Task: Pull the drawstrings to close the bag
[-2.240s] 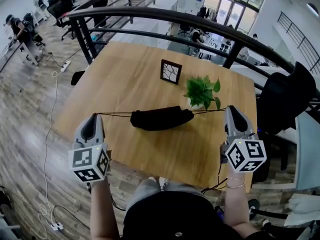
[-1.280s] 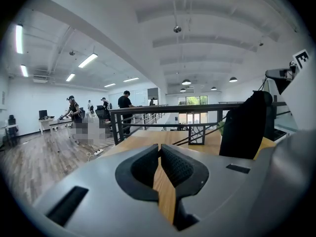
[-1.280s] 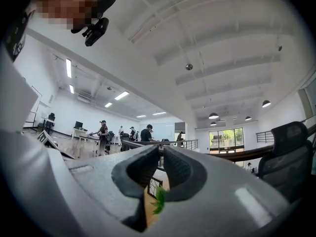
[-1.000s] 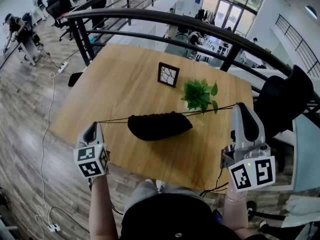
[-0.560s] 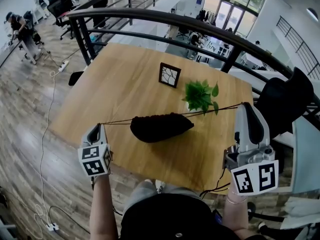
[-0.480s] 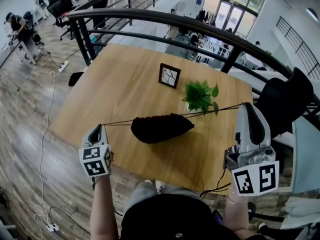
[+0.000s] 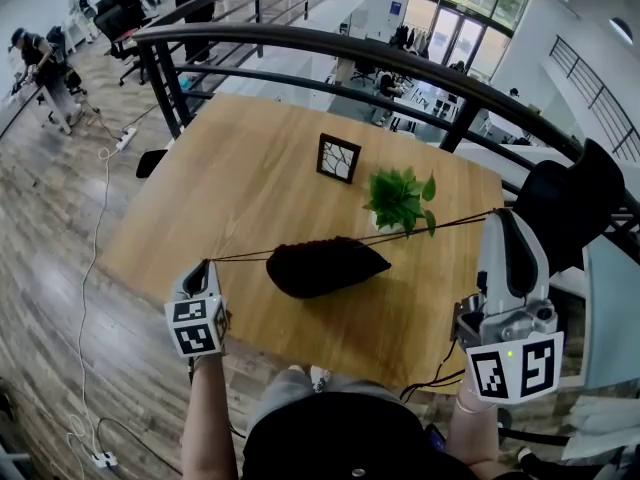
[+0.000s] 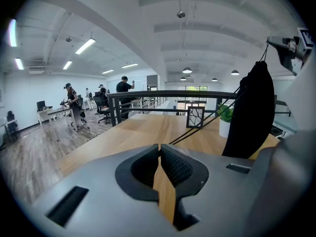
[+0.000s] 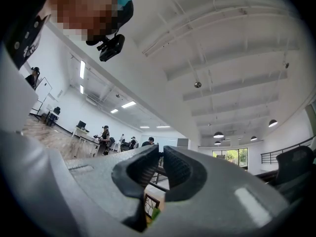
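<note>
1. Left hand: the forearm reaches forward and holds the left gripper (image 7: 206, 265) low, at the near left edge of the table (image 7: 250, 168), nose tipped slightly down.
2. Right hand: the right gripper (image 7: 503, 214) is carried higher and nearer the head camera, off the table's right side. Its nose is tilted up, and its own view takes in mostly ceiling.
3. Task item: the black bag (image 7: 328, 266) hangs on taut drawstrings (image 7: 240, 258) between the two grippers, over the near half of the table. Its mouth is gathered. Contact between its underside and the tabletop cannot be confirmed.
4. Clearances: a potted plant (image 7: 400, 196) stands just behind the right-hand run of string. A small picture frame (image 7: 338, 158) sits farther back, well apart from the bag. A railing (image 7: 350, 43) bounds the far side and a dark chair (image 7: 570, 193) stands to the right. The tabletop to the left is bare.
5. Grippers: both sets of jaws are pinched together at the tips, each clamping a drawstring end.
</note>
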Motion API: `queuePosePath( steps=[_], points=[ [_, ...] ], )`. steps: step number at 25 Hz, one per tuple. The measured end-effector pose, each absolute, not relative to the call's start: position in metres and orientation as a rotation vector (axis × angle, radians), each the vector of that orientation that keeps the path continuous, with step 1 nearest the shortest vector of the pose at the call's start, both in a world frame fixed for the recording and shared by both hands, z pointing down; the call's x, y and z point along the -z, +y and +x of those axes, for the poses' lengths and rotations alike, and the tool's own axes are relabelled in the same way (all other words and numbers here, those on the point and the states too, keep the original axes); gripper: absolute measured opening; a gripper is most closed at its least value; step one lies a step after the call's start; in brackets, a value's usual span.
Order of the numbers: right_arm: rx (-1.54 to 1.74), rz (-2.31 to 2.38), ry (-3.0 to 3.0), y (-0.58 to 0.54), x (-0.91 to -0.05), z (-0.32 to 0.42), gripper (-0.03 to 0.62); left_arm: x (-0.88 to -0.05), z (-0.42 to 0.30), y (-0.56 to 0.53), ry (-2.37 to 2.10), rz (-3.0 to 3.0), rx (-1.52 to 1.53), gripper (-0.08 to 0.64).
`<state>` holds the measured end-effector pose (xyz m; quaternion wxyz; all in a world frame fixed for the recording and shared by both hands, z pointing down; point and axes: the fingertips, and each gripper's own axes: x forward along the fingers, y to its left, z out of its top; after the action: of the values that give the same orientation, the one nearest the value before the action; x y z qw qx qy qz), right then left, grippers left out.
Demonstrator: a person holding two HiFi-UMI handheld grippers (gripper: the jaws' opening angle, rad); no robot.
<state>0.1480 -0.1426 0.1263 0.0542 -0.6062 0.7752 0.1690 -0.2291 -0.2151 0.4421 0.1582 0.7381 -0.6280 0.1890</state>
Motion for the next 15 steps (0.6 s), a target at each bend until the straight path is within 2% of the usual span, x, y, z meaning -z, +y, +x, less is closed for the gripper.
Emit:
queuePosePath(
  steps=[15],
  points=[
    [-0.571, -1.795, 2.334, -0.131, -0.109, 0.142, 0.025, -0.470, -0.223, -0.212, -1.754, 2.092, -0.626, 0.026]
  ],
)
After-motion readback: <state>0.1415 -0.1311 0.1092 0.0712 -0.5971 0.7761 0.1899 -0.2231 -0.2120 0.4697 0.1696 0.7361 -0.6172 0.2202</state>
